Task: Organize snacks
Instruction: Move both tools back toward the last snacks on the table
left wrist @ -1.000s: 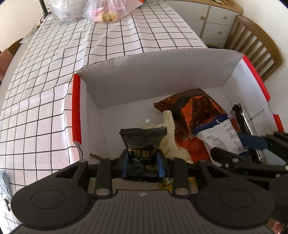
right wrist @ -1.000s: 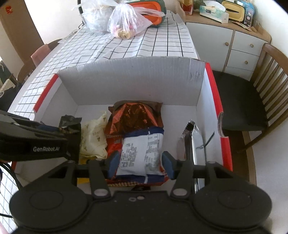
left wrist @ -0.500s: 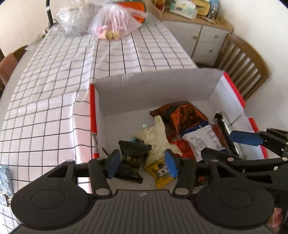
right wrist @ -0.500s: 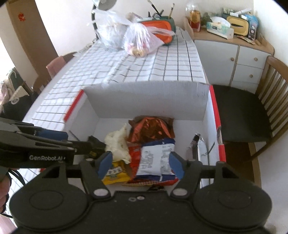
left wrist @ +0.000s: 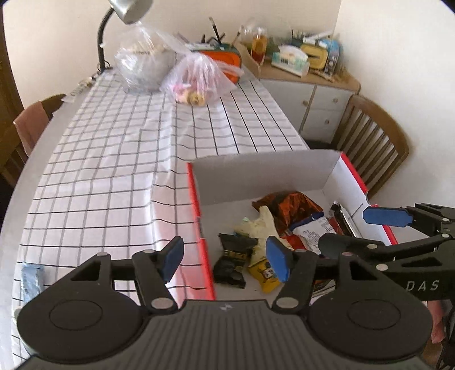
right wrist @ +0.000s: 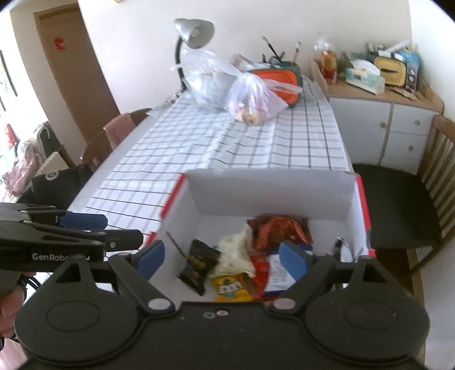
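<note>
A white cardboard box (left wrist: pixel 256 176) with red edges stands on the checked table; it also shows in the right wrist view (right wrist: pixel 270 196). In it lie a black snack packet (left wrist: pixel 231 263) (right wrist: pixel 197 263), a cream and yellow packet (left wrist: pixel 260 227) (right wrist: pixel 231 256), an orange foil bag (left wrist: pixel 287 206) (right wrist: pixel 277 230), a white and blue packet (left wrist: pixel 311 229) (right wrist: pixel 277 274) and metal tongs (left wrist: pixel 342 217). My left gripper (left wrist: pixel 226 259) is open and empty above the box's near left side. My right gripper (right wrist: pixel 220 257) is open and empty above the box.
Two clear plastic bags (left wrist: pixel 170 71), an orange case (left wrist: pixel 221 58) and a desk lamp (left wrist: pixel 122 17) stand at the table's far end. A small blue packet (left wrist: pixel 31 280) lies at the near left table edge. A wooden chair (left wrist: pixel 372 145) and cabinet (left wrist: pixel 312 99) stand right.
My left gripper let go of the black packet and my right let go of the white and blue packet. Both opened wide and pulled up and back from the box.
</note>
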Motion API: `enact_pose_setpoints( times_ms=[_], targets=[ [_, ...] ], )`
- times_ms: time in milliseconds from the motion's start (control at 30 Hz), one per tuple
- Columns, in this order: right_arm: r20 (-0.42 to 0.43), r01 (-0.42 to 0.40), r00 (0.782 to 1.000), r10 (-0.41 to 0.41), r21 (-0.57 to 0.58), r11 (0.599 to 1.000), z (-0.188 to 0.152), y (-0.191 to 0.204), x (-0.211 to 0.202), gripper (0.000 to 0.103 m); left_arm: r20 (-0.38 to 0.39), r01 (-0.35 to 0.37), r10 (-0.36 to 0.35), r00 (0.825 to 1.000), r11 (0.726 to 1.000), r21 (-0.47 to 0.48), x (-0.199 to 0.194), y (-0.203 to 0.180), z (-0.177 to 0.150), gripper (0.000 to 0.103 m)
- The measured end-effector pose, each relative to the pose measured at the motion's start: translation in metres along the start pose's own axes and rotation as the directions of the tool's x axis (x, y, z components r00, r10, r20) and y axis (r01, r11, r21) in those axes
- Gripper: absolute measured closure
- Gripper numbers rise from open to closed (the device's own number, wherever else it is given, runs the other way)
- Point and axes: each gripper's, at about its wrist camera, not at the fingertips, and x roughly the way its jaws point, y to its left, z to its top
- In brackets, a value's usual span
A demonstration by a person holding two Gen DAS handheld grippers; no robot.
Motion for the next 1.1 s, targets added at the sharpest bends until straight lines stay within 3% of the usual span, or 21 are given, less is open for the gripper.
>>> enact_pose_setpoints(
  times_ms=[533, 667, 1100],
  targets=[
    [0.071, -0.081, 0.994, 0.083, -0.036, 0.996, 0.008, 0.098, 0.002, 0.001, 0.128, 0.030, -0.028, 0.991, 0.999, -0.015, -0.063, 0.093, -0.027, 0.030],
    [0.083, -0.100, 0.991, 0.104, -0.041, 0.994, 0.007, 0.125, 0.008, 0.000, 0.148, 0.041, -0.039, 0.988, 0.999, -0.011, -0.074, 0.117, -0.037, 0.023],
    [0.049, -0.095, 0.994, 0.099, -0.065, 0.993, 0.001, 0.212, 0.064, 0.000, 0.112, 0.012, -0.002, 0.994, 0.996, -0.089, -0.081, 0.225, -0.068, 0.023]
  ],
)
